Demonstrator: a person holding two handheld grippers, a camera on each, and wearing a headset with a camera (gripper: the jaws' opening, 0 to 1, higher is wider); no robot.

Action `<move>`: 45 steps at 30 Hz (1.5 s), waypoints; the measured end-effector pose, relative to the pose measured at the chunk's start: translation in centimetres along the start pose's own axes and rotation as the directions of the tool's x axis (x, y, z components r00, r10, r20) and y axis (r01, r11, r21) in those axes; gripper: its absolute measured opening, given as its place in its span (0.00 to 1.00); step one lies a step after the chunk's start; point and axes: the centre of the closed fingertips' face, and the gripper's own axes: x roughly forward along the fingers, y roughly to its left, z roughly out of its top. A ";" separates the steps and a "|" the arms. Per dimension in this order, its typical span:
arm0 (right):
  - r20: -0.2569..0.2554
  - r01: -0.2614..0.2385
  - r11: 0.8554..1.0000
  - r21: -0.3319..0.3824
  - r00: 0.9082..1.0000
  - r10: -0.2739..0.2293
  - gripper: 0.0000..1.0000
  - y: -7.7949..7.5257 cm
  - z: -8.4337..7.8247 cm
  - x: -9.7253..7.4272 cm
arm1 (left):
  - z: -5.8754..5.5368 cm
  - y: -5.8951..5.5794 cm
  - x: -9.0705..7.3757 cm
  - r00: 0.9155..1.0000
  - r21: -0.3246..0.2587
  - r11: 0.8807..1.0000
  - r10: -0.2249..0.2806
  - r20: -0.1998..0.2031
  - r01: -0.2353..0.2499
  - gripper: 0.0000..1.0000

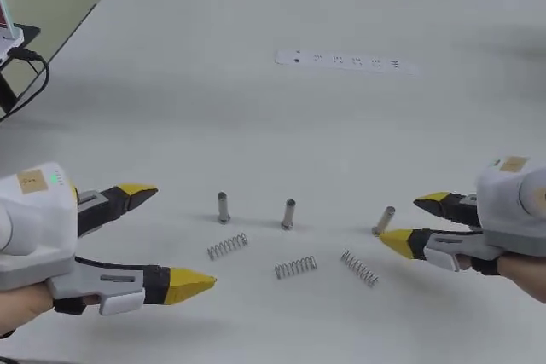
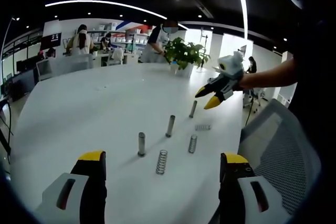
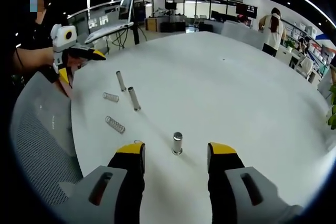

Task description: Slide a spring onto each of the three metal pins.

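Closest to the headset is the left gripper, white-bodied with yellow-tipped black jaws that stand spread wide and hold nothing. It hovers low over the white tabletop, aimed rightward, probably so it can take the first spring. Just to its right stands the left pin, a short grey metal post set upright. The left spring, a small coil of steel wire, lies flat just in front of it. Next come the middle pin, also upright, and the middle spring, on its side near the pin's foot. Further right stands the right pin, with the right spring lying beside it. All 3 pins are bare and all 3 springs loose, so no step looks done. Each spring lies by its own pin, which seems meant to keep reaches short. At the far right the right gripper, jaws likewise parted and empty, sits just beside the right pin. Its own view shows that pin ahead between its jaws, likely so it can steady it.
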 end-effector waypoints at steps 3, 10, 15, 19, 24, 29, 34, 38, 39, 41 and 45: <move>0.000 -0.013 1.000 -0.001 1.000 0.013 0.48 0.2 -0.2 -0.4 | 0.0 0.0 0.1 1.000 0.002 1.000 -0.002 -0.002 0.002 0.86; 0.035 -0.003 1.000 -0.004 0.999 0.003 0.52 0.3 -0.2 -1.4 | 0.1 -0.1 0.3 1.000 0.007 1.000 -0.003 -0.005 0.003 0.86; 0.047 -0.007 1.000 -0.003 0.999 0.007 0.52 0.4 -0.4 -2.2 | 0.2 0.0 0.2 1.000 0.011 1.000 0.001 -0.005 -0.001 0.86; 0.062 -0.017 1.000 -0.005 0.998 0.017 0.54 0.7 -0.6 -2.8 | 0.1 -0.1 0.2 1.000 0.008 1.000 0.000 -0.007 0.001 0.85; 0.077 -0.032 0.999 -0.006 0.997 0.032 0.55 1.1 -0.9 -3.5 | 0.3 -0.2 0.0 1.000 0.003 1.000 0.005 -0.001 -0.005 0.86; 0.077 -0.041 0.999 -0.004 0.996 0.041 0.55 1.3 -1.6 -4.2 | 0.3 -0.2 -0.3 1.000 0.001 1.000 0.011 0.002 -0.011 0.86; 0.064 -0.053 0.999 0.000 0.997 0.053 0.54 1.7 -2.2 -4.7 | 0.0 -0.3 -0.5 1.000 -0.002 1.000 0.012 -0.005 -0.012 0.85; 0.057 -0.090 0.996 0.016 0.994 0.089 0.49 2.5 -2.3 -4.8 | -0.1 -0.4 -0.6 1.000 -0.004 1.000 0.012 -0.008 -0.012 0.85; 0.042 -0.096 0.995 0.011 0.995 0.095 0.48 2.8 -2.5 -4.6 | -0.2 -0.4 -0.6 1.000 -0.004 1.000 0.011 -0.011 -0.011 0.85; 0.024 -0.105 0.994 -0.005 0.994 0.105 0.47 3.1 -2.7 -4.4 | -0.3 -0.4 -0.7 1.000 -0.003 1.000 0.010 -0.014 -0.011 0.85; 0.003 -0.134 0.991 -0.023 0.991 0.134 0.43 3.9 -2.7 -4.0 | -0.3 -0.5 -0.9 1.000 -0.005 1.000 0.011 -0.016 -0.011 0.84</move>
